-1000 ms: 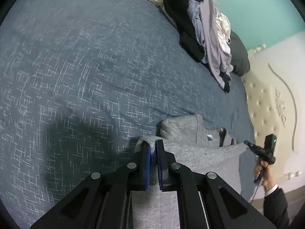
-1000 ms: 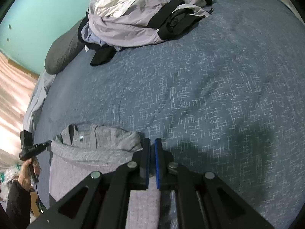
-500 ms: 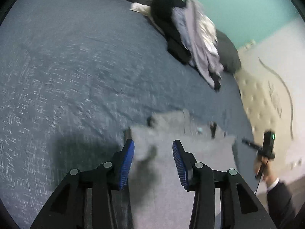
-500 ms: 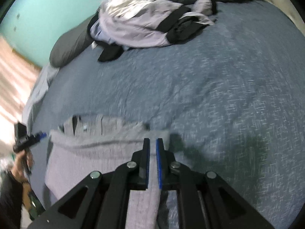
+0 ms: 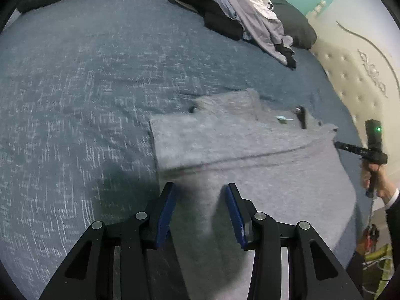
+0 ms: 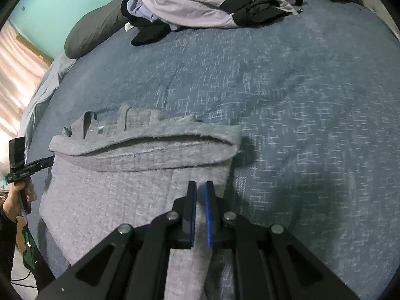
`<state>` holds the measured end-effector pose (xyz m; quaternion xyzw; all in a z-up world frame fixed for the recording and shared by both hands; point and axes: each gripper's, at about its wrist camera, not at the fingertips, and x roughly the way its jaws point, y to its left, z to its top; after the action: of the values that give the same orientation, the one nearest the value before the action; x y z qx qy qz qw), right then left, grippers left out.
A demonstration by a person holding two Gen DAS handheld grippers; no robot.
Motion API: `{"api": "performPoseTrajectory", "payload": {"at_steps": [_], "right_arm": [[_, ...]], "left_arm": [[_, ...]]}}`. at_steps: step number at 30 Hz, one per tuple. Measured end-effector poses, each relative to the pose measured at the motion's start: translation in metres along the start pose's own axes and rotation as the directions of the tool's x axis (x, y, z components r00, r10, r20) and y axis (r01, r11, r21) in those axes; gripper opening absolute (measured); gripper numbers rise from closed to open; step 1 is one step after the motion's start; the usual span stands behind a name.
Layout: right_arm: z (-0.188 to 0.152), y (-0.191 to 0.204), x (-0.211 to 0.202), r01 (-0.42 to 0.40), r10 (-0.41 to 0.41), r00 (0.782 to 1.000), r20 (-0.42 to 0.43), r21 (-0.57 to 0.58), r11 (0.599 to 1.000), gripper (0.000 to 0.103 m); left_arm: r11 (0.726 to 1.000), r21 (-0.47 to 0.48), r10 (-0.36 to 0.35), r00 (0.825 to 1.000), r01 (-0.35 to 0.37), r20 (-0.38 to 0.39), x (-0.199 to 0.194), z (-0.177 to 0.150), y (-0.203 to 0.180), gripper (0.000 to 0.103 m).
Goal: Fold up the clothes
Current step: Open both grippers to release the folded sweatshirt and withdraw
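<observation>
While the grey knitted garment lies flat on the dark blue bedspread with white flecks, its top portion is doubled over toward the viewer, forming a thick fold band that crosses the right wrist view from 9 o'clock to the centre. Seen from the left wrist, the left gripper hovers over the garment's left edge at 6 o'clock; its jaws have just been opening and now stand spread, the blue pads clear of the cloth, with only flat fabric showing in the gap below. Seen from the right wrist, the right gripper sits at 6 o'clock above the garment's right-hand part, its blue pads drawn nearly together with a narrow slit between them and nothing pinched. Each gripper also appears in the other's view, at about 3 o'clock and 9 o'clock, beside the fold's end and held by a hand in a dark sleeve. A loose pile of lilac, white and black clothes rests at 12 o'clock on the far side of the bed, well apart from the garment, against a dark grey pillow. A cream tufted headboard stands at 2 o'clock in the left wrist view.
</observation>
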<state>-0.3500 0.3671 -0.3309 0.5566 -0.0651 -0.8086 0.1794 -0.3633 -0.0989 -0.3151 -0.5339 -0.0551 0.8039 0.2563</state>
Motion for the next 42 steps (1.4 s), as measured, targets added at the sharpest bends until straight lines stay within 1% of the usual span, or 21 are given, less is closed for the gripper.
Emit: {"api": "performPoseTrajectory", "payload": {"at_steps": [5,12,17,20,24,26,28,31,32,34,35,36,38,40,42], "right_arm": [[0.007,0.000,0.018,0.028,-0.028,0.999,-0.018,-0.021,0.999,0.007],[0.030,-0.006,0.030,0.042,-0.042,0.999,0.019,-0.003,0.999,0.007],[0.049,-0.016,0.032,0.034,-0.037,0.997,0.071,0.045,0.998,0.007],[0.059,-0.025,0.035,0.041,-0.047,0.996,0.078,0.081,0.996,0.007],[0.064,-0.032,0.035,0.029,-0.040,0.994,0.101,0.107,0.994,0.007],[0.063,-0.038,0.033,0.010,-0.026,0.993,0.117,0.135,0.991,0.007],[0.061,-0.045,0.029,0.000,-0.019,0.992,0.123,0.154,0.988,0.007],[0.061,-0.044,0.028,-0.003,-0.016,0.993,0.118,0.161,0.987,0.007],[0.061,-0.044,0.028,-0.005,-0.014,0.993,0.118,0.159,0.987,0.007],[0.060,-0.042,0.025,-0.011,-0.008,0.993,0.119,0.151,0.988,0.007],[0.060,-0.041,0.025,-0.013,-0.005,0.993,0.119,0.148,0.989,0.007],[0.060,-0.039,0.025,-0.017,0.000,0.993,0.117,0.146,0.989,0.007],[0.061,-0.037,0.026,-0.025,0.008,0.993,0.115,0.141,0.990,0.007],[0.062,-0.034,0.027,-0.027,0.013,0.994,0.110,0.128,0.991,0.007],[0.061,-0.031,0.028,-0.027,0.015,0.994,0.105,0.114,0.993,0.007]], "left_arm": [[1.000,-0.013,0.026,0.998,-0.026,0.061,0.000,0.014,0.006,0.045],[0.999,-0.024,0.050,0.994,-0.048,0.093,0.009,0.042,0.013,0.045],[0.997,-0.062,0.059,0.990,-0.052,0.126,0.012,0.059,0.022,0.045],[0.993,-0.116,0.041,0.984,-0.021,0.175,0.004,0.067,0.033,0.045],[0.993,-0.121,0.015,0.978,0.011,0.209,-0.011,0.072,0.035,0.046],[0.991,-0.130,-0.003,0.975,0.032,0.221,-0.018,0.073,0.037,0.046],[0.982,-0.172,-0.043,0.979,0.078,0.199,-0.017,0.074,0.041,0.047],[0.970,-0.212,-0.081,0.982,0.117,0.172,-0.013,0.075,0.044,0.048],[0.963,-0.231,-0.098,0.981,0.136,0.167,-0.012,0.075,0.045,0.050],[0.942,-0.282,-0.136,0.976,0.180,0.168,-0.009,0.075,0.049,0.059],[0.933,-0.305,-0.146,0.976,0.191,0.164,-0.008,0.076,0.050,0.065],[0.933,-0.314,-0.134,0.979,0.178,0.155,-0.006,0.077,0.049,0.065],[0.947,-0.292,-0.094,0.984,0.135,0.151,-0.007,0.080,0.042,0.065],[0.959,-0.261,-0.065,0.984,0.107,0.164,-0.013,0.083,0.036,0.065],[0.969,-0.227,-0.053,0.984,0.091,0.171,-0.019,0.083,0.032,0.065]]}}
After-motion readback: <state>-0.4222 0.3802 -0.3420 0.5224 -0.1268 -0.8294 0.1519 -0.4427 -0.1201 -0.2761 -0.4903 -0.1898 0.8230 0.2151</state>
